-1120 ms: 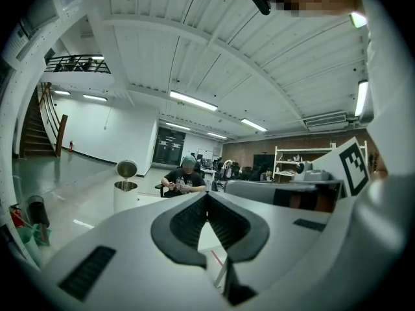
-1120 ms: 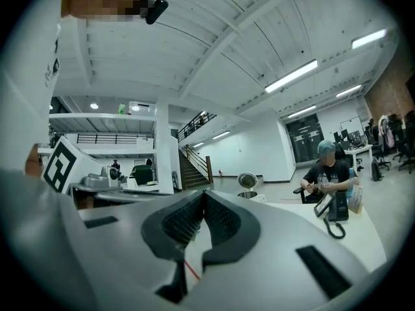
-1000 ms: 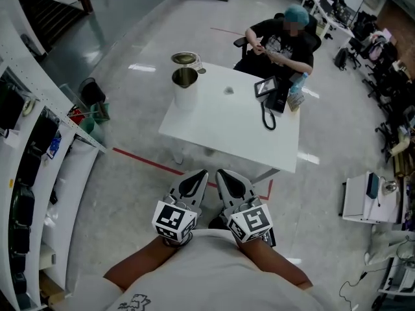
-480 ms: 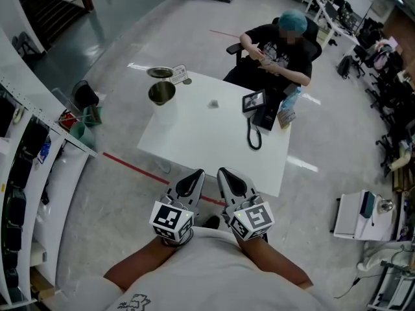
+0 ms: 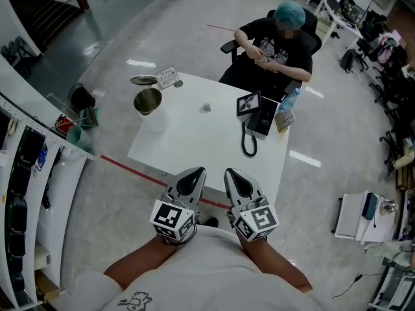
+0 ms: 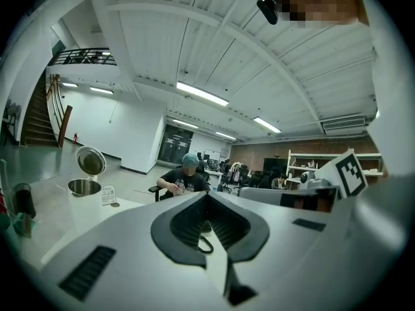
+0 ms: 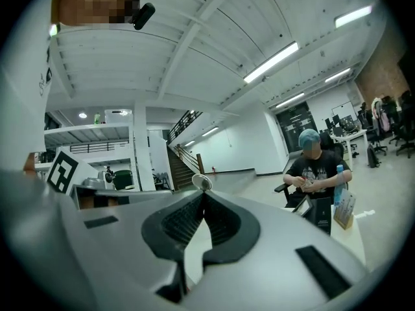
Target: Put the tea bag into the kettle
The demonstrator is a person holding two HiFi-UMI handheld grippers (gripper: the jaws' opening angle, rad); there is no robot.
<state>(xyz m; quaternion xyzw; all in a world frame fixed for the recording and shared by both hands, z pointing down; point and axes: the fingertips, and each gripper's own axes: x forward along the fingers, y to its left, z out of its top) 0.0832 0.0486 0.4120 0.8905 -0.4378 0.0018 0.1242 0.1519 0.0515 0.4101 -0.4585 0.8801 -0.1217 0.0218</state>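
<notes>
The tea bag, as far as I can judge, is the small pale thing lying alone on the far half of the white table; it is too small to be sure of. The kettle stands at the table's far left corner, well apart from it, with its lid swung open and a small printed card just beside it.

Nothing of the task looks done yet. The bag lies outside the kettle. The left gripper and the right gripper are held close to the person's body, short of the table's near edge, each with its jaws clenched together on nothing. What is left is the whole job: reach the table, pick up the bag, carry it to the open kettle and let it go inside.

At the table's far right are a small screen and a black desk phone with a coiled cord. A seated person is behind them. The floor is glossy grey with a red tape line; white shelving runs along the left and desks fill the far right.
</notes>
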